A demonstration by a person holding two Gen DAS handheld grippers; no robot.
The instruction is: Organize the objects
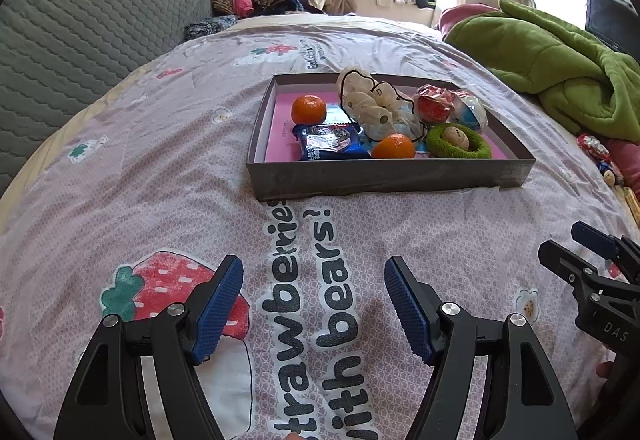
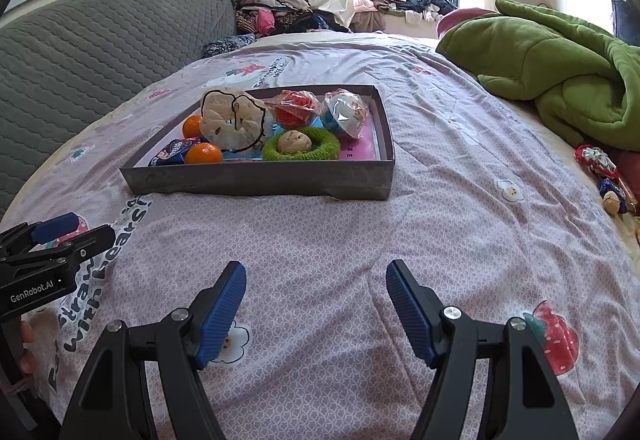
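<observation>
A shallow grey box [image 1: 384, 176] [image 2: 260, 180] with a pink floor lies on the bed. Inside it are two oranges [image 1: 308, 109] [image 1: 393, 146], a blue snack packet [image 1: 330, 142], a cream plush pouch [image 1: 370, 102], two wrapped balls [image 1: 434, 105] [image 2: 346, 112] and a green ring [image 1: 458, 142] around a walnut [image 2: 294, 142]. My left gripper [image 1: 314, 300] hovers open over the bedspread, well short of the box, with nothing between its blue pads. The right gripper [image 2: 316, 304] is open too, empty, in front of the box's right end.
A green blanket [image 2: 560, 60] is heaped at the right. Small wrapped items [image 2: 600, 164] lie at the bed's right edge. A grey quilted headboard [image 1: 80, 40] stands left, and clothes [image 2: 280, 10] are piled by the window. The printed pink bedspread [image 2: 440, 220] surrounds the box.
</observation>
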